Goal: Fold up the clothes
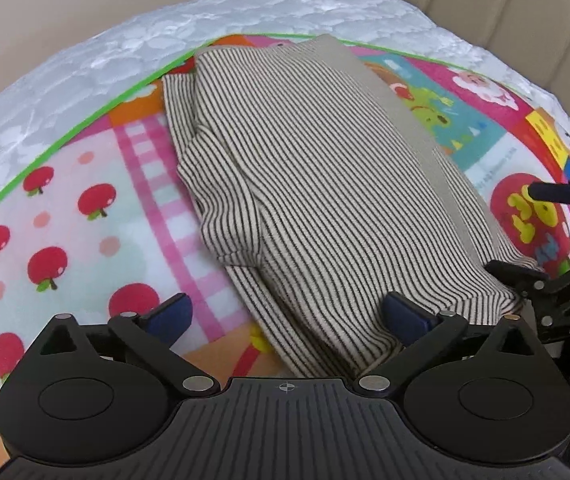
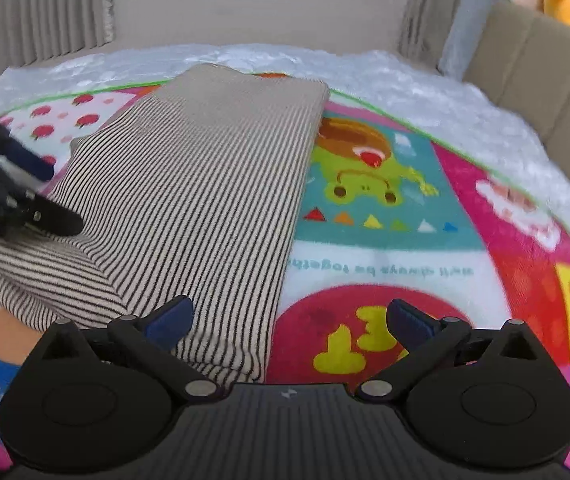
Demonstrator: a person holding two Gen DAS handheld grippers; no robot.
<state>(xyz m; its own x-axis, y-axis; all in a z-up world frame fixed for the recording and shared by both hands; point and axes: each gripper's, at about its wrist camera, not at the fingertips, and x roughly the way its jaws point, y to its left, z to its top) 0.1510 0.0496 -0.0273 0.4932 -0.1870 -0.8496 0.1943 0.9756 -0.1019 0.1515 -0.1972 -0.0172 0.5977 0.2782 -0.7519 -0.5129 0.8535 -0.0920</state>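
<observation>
Progress assessment: the garment (image 1: pixel 305 184) lies on the mat (image 1: pixel 85 184), which covers a white quilt (image 1: pixel 85 60) on a bed. The garment is a striped knit with a plain beige band along one long edge. It presents as a long, narrow, layered panel. In the left wrist view, a striped flap, probably a sleeve, lies turned in over the body on the left side, and its hem is visible near the middle. The right long edge runs straight in the right wrist view. Judgement: the lengthwise folds are done. The crosswise folds, bringing one short end over the other, remain.

Left gripper (image 1: pixel 293 316): jaws wide. The near end of the garment lies between the fingers, but no pad presses on it. Nothing is held.

Right gripper (image 2: pixel 291 318): jaws wide. The right long edge of the garment lies between the fingers at the left, with bare mat at the right. Nothing is held.

Relative position: both grippers sit at the near end of the garment, one toward each corner. Each appears at the edge of the other's view.

Remaining work, as a judgement: grasp the near corners, carry them toward the far end, release, then flatten. One further crosswise fold may be needed for a compact result.
</observation>
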